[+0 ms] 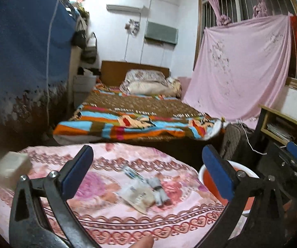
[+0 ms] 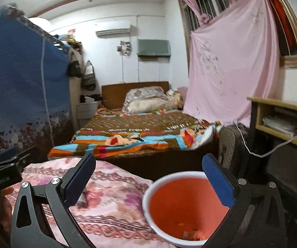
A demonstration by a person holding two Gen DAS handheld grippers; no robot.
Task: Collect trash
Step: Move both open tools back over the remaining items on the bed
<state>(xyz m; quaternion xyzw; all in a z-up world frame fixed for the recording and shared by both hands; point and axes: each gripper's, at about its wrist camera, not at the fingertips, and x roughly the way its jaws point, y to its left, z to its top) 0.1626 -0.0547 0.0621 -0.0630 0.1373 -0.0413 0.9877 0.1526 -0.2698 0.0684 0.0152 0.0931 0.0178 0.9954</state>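
Several pieces of trash (image 1: 143, 192), crumpled wrappers and paper, lie on a pink floral cloth surface (image 1: 111, 212) in the left wrist view. My left gripper (image 1: 148, 165) is open and empty, hovering just above and before the trash. A red bin with a white rim (image 2: 181, 206) stands beside the cloth surface at its right edge; it also shows in the left wrist view (image 1: 208, 177). A few scraps lie at its bottom. My right gripper (image 2: 148, 169) is open and empty, above the bin's near rim. The left gripper shows at the right wrist view's left edge (image 2: 5, 161).
A bed with a colourful striped blanket (image 2: 144, 136) lies ahead. A blue fabric wardrobe (image 2: 20, 95) stands left. A wooden desk (image 2: 280, 115) with a white cable and a dark suitcase (image 2: 231, 144) are right. A white box (image 1: 10, 167) sits on the cloth at left.
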